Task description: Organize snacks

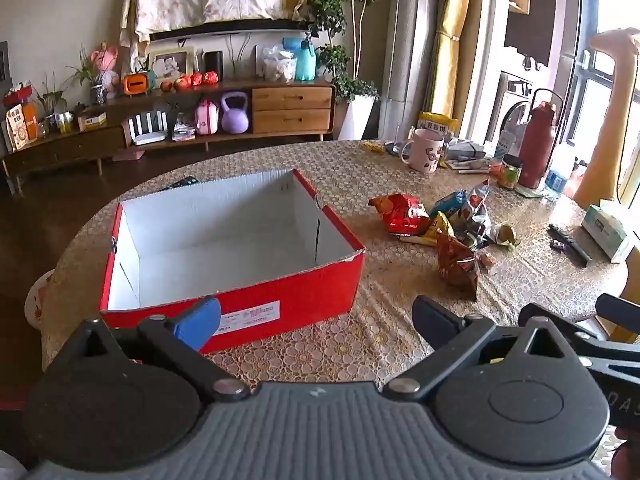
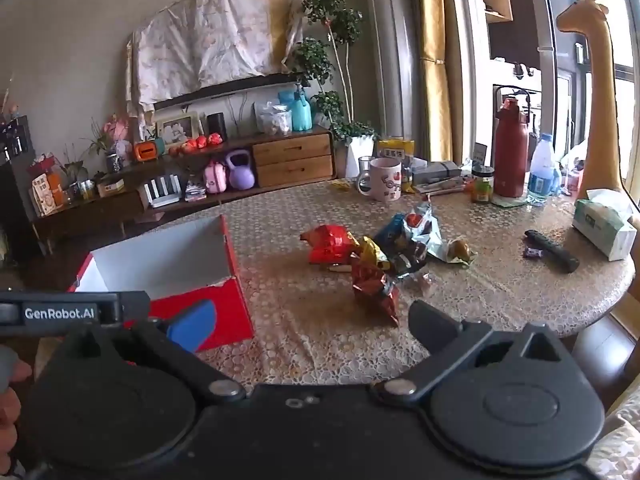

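Both grippers — left (image 1: pixel 316 316), right (image 2: pixel 312 320) — spread wide, empty; snack bags (image 2: pixel 372 256) light, crinkly, slippery — pinch a crimped seam.

Two hand-held grippers of black plastic, seen from their own cameras.

On the left gripper (image 1: pixel 316 322) a ribbed grey-black body is seen, flanked by two round black housings with triangular cut-outs; black link arms are pinned by silver screws, one finger (image 1: pixel 199 322) is faced with a blue pad and the other is plain black. The right gripper (image 2: pixel 314 326) is built alike, with the same blue pad. The white marking "GenRobot.AI" is carried on a black bar at the left.
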